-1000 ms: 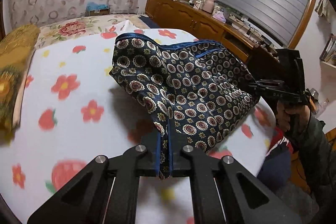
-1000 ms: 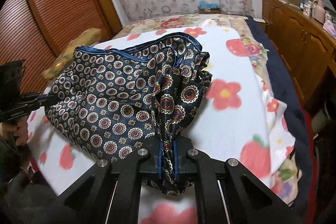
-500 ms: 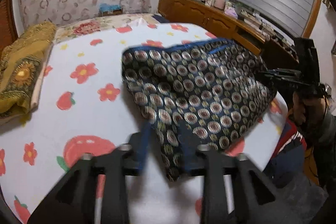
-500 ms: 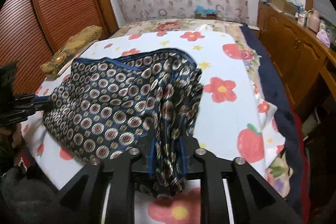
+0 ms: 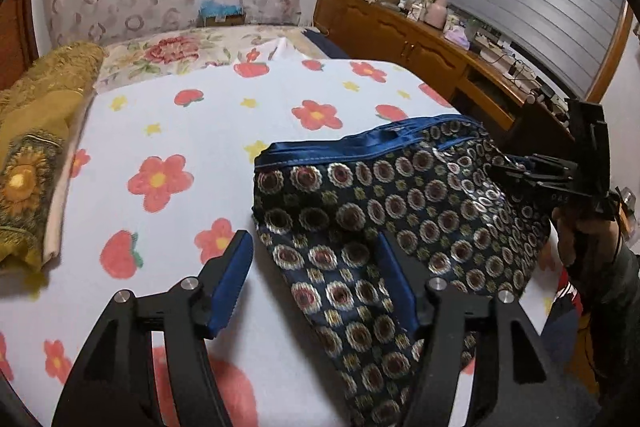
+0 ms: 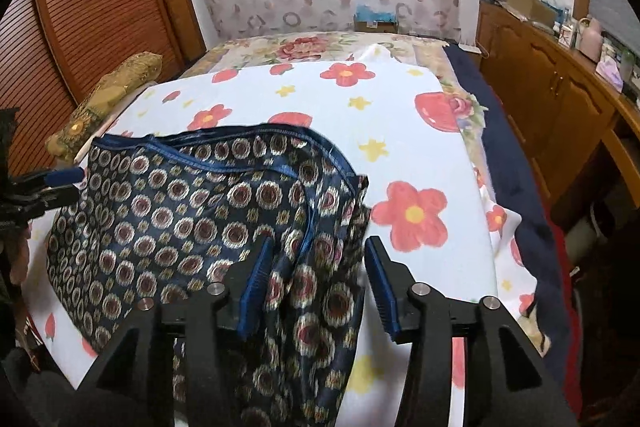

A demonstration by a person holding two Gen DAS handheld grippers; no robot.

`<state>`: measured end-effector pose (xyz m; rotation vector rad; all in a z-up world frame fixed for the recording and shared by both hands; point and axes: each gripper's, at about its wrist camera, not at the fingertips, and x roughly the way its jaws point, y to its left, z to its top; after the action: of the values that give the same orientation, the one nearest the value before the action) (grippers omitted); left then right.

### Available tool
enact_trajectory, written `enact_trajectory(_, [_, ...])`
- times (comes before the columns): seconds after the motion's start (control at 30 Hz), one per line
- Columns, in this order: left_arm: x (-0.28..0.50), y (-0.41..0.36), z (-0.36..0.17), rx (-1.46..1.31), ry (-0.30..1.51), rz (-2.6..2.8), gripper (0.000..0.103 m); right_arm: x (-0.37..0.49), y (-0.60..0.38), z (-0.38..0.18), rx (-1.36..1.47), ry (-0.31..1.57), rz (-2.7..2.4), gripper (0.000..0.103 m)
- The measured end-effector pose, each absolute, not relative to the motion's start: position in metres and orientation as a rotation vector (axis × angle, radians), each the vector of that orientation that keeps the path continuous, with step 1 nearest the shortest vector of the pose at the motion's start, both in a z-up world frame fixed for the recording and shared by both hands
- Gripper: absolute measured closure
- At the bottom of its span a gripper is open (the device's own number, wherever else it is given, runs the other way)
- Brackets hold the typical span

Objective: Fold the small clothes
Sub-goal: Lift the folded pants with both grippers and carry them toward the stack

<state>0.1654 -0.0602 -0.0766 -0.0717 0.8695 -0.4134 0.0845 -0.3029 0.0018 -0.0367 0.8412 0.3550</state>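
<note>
A small navy garment (image 5: 384, 211) with round medallion print and blue trim lies on the flowered bed sheet (image 5: 168, 131) near the bed's front edge. My left gripper (image 5: 316, 267) is open, its jaws wide apart over the garment's near left corner. My right gripper (image 6: 316, 263) is open too, its jaws straddling the garment (image 6: 192, 211) at its right side. Each gripper shows in the other's view: the right one (image 5: 560, 175) at the garment's far right, the left one (image 6: 40, 187) at its left edge.
A yellow patterned folded blanket (image 5: 28, 155) lies along the bed's left side. A wooden cabinet (image 5: 420, 39) with clutter on top runs along the right of the bed. Louvred wooden doors (image 6: 80, 7) stand to the left. The bed's edge drops off at the right (image 6: 532, 211).
Both grippers were shut on the garment and holding it up. They have opened and let it go, and the garment now lies flat on the bed.
</note>
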Motion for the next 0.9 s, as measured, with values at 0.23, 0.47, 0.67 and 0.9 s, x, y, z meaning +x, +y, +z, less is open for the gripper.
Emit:
enact_trajectory(0.23, [0.185,-0.059,-0.091,-0.090,0.932,-0.394,0.038,0.103,-0.301,-0.009,-0.036,0.879,0.372,0.049])
enact_trajectory(0.47, [0.196,-0.056,-0.095,-0.155,0.955,-0.428,0.034,0.104,-0.307,-0.013,-0.015,0.868,0.394,0.048])
enact_trajectory(0.67, [0.201,-0.054,-0.095,-0.171,0.945,-0.440,0.033,0.100,-0.307,-0.012,-0.018,0.861,0.380,0.045])
enact_trajectory(0.9, [0.199,-0.051,-0.098,-0.190,0.952,-0.507,0.073,0.088,-0.299,-0.011,-0.026,0.857,0.462,0.082])
